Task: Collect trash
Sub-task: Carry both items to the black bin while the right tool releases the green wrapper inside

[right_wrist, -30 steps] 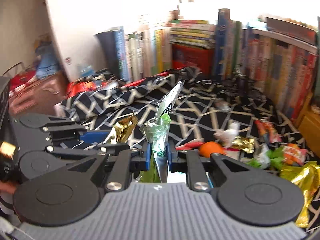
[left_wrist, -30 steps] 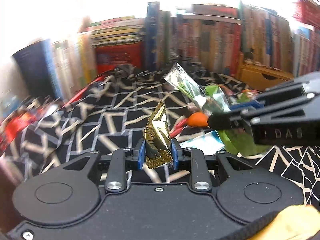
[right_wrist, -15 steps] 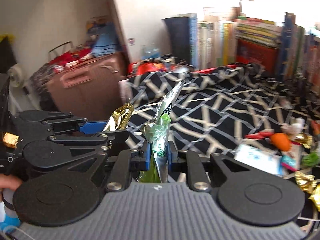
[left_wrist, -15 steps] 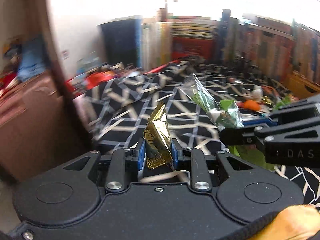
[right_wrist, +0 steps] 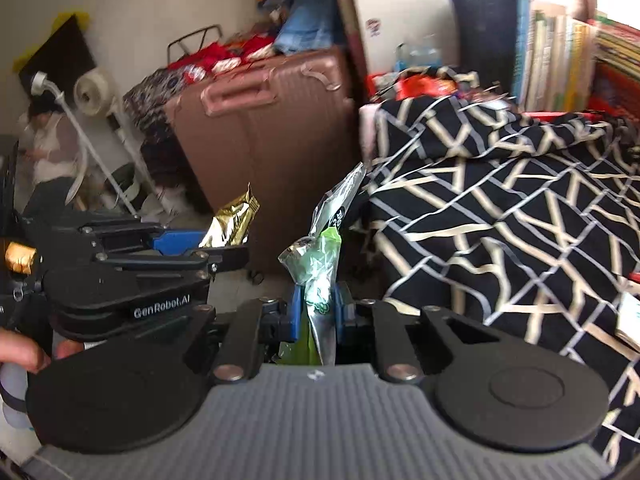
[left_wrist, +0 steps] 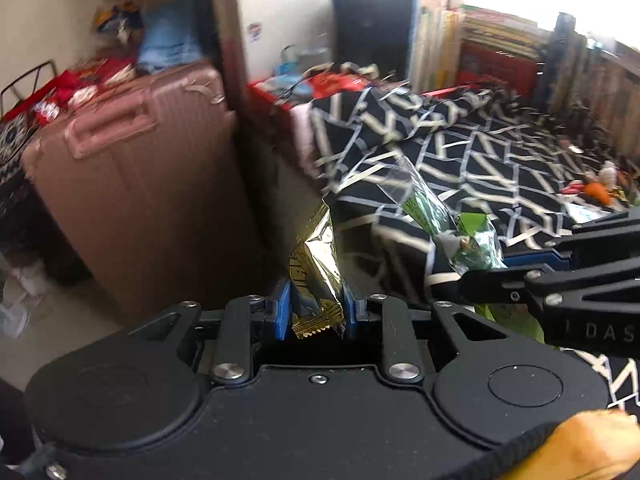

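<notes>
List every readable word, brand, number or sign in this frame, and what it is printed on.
"GenRobot.AI": side of the left gripper, seen from the right wrist view.
"DAS": side of the right gripper, cut off at the left wrist view's edge.
Green wrapper: black round mark with digits, unreadable.
Gold wrapper: dark print, unreadable.
Book spines: blurred.

A pink hard-shell suitcase (right_wrist: pixel 264 136) stands upright beside a black cloth with a pale geometric pattern (right_wrist: pixel 520 216). Rows of books (left_wrist: pixel 492 52) line the back (their titles too blurred to read). Red packets (right_wrist: pixel 224 60) lie atop the suitcase.
</notes>
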A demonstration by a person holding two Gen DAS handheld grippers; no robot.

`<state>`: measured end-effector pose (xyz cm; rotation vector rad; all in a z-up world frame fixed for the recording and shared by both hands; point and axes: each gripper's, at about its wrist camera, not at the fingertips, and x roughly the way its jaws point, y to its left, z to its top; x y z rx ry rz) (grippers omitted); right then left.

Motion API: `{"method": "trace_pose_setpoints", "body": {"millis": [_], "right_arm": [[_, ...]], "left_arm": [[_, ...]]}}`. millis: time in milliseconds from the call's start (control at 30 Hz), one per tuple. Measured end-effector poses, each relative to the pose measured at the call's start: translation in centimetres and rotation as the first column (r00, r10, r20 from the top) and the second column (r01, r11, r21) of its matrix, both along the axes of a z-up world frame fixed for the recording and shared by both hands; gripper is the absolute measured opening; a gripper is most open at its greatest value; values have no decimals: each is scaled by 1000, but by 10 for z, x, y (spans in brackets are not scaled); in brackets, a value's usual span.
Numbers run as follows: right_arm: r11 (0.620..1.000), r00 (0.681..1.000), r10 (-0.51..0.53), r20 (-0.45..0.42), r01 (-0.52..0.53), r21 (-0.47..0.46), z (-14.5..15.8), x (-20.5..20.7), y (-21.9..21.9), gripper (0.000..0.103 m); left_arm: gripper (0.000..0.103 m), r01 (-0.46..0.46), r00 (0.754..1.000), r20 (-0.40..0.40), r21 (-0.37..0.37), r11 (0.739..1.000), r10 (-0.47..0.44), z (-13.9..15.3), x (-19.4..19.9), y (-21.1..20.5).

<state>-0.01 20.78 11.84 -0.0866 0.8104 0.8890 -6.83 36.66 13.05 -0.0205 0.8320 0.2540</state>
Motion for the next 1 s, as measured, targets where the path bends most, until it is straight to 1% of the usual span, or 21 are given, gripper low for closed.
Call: {"method": "trace_pose_setpoints", "body": {"millis": [67,233,333,467,667,767,833,900,933,967,1000], "right_arm": [[1000,1000,17,-4,-17,-26,-7,-2,10,21],[997,998,43,-52,-47,-66,-25,-2,25,21],[993,996,50,-69,-57,-103,-36,1,34,21],[989,995,45,-90,-57,-136,-48,9,44,21],[984,993,43,-109,-61,-167,-57,19,52,21],[980,993,56,-102,-75,-186,-59,21,58,22],[977,993,67,-99,-85,-198,-61,22,61,27],[974,993,73,-97,-92,-207,-62,24,64,54],[973,992,81,-95,-99,-208,-62,23,66,62],[972,993,82,-87,-99,-213,-63,23,67,78],[971,994,81,-70,-95,-220,-62,22,68,81]], "left_arm": [[25,-22,1000,-14,-17,1000,22,-7,-2,9],[25,-52,997,-57,-40,998,50,-25,-3,22],[25,-69,995,-81,-67,995,64,-35,1,27],[25,-81,992,-106,-80,994,72,-47,7,34],[25,-90,989,-124,-99,991,78,-56,13,40],[25,-96,988,-132,-103,990,82,-61,16,41],[25,-101,987,-135,-102,990,87,-63,17,41],[25,-109,986,-136,-108,988,94,-64,18,43],[25,-113,986,-138,-110,988,97,-65,18,43],[25,-117,985,-140,-107,987,102,-65,19,44],[25,-119,984,-143,-106,987,103,-66,19,45]]}}
